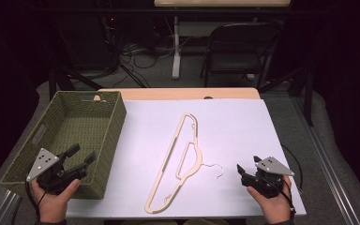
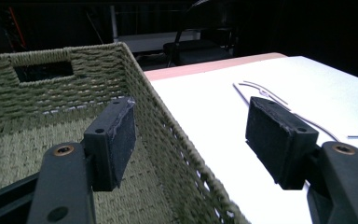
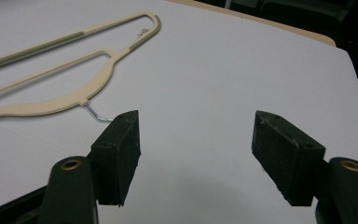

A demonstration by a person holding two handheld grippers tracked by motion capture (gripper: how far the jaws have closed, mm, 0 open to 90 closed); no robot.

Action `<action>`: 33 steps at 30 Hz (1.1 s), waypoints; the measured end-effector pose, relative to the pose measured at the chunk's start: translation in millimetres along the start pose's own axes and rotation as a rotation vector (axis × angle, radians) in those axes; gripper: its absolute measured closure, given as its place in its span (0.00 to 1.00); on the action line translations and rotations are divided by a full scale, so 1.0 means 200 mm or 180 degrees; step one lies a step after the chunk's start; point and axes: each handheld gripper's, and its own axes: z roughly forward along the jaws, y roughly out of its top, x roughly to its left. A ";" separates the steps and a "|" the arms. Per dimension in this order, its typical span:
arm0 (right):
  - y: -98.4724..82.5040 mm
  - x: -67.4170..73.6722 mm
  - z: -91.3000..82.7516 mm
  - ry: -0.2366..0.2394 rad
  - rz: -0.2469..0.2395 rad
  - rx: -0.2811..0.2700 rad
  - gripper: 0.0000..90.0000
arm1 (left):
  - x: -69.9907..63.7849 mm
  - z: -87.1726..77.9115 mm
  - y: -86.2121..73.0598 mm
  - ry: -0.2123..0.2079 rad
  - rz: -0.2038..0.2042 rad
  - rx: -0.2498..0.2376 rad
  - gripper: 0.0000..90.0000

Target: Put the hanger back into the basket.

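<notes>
Cream hanger (image 1: 180, 161) flat mid-table, running toward the near edge, wire hook (image 1: 214, 169) near right gripper (image 1: 247, 165). Likely light, stiff, slippery; best pinched at the thick neck. Both claws spread, empty; left gripper (image 1: 82, 157) above basket (image 1: 115, 123) rim.

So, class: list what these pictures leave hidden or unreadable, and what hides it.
- Hanger's wire hook: right gripper view, tip behind the right claw.
- Basket floor: high view, near corner under the left claw.
- Folding chair: high view, legs lost in darkness.
</notes>
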 end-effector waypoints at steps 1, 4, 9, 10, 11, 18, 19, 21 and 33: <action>0.01 0.01 0.00 0.0048 0.0011 0.0035 0.36 | 0.00 0.01 0.02 -0.0007 -0.0005 0.0016 0.37; 0.04 0.02 0.02 0.0138 0.0007 0.0090 0.37 | 0.00 0.03 0.04 -0.0008 -0.0025 0.0053 0.37; 0.07 0.04 0.07 0.0194 -0.0017 0.0267 0.36 | -0.01 0.05 0.06 -0.0043 -0.0011 0.0106 0.37; 0.07 0.04 0.07 0.0194 -0.0017 0.0267 0.36 | -0.01 0.05 0.06 -0.0043 -0.0011 0.0106 0.37; 0.07 0.04 0.08 0.0224 -0.0032 0.0301 0.37 | -0.01 0.05 0.06 -0.0048 -0.0014 0.0099 0.37; 0.12 0.05 0.13 0.0312 0.0033 0.0446 0.37 | -0.03 0.06 0.06 -0.0086 -0.0010 0.0137 0.37; 0.13 0.06 0.14 0.0340 0.0020 0.0484 0.37 | -0.03 0.06 0.06 -0.0083 -0.0009 0.0150 0.37; 0.15 0.06 0.16 0.0372 -0.0014 0.0555 0.37 | -0.03 0.06 0.06 -0.0085 -0.0003 0.0164 0.37; 0.20 0.10 0.27 0.0485 -0.0163 0.0834 0.37 | -0.03 0.05 0.06 -0.0076 0.0003 0.0140 0.38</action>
